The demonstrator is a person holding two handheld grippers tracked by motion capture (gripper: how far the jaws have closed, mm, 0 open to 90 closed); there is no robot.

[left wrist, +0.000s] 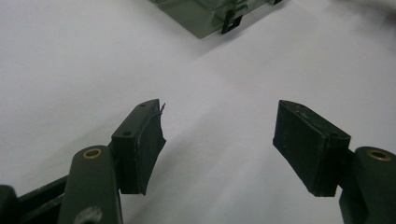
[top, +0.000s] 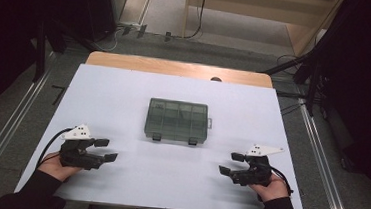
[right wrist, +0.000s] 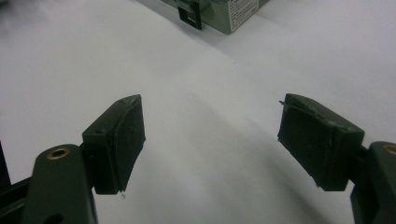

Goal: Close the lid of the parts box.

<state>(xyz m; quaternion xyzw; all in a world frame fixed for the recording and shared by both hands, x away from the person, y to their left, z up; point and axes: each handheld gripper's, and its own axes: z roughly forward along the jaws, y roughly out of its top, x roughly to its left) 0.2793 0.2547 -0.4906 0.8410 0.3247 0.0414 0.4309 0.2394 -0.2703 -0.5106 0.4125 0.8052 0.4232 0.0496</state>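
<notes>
A translucent dark-green compartment box [top: 177, 121] lies shut in the middle of the white table cover [top: 124, 94], with two black latches on its near side. My left gripper [top: 106, 149] rests at the near left, open and empty, pointing right toward the box. My right gripper [top: 232, 164] rests at the near right, open and empty, pointing left. In the left gripper view a corner of the box [left wrist: 201, 14] with a latch shows at the top, beyond the spread fingers [left wrist: 140, 144]. The right gripper view shows another box corner [right wrist: 229, 11] past its fingers [right wrist: 116, 140].
A wooden table edge [top: 176, 67] shows beyond the white cover. Dark stands and cables [top: 297, 63] crowd the floor at the far right and left. Metal rails [top: 0, 140] run along both sides of the table.
</notes>
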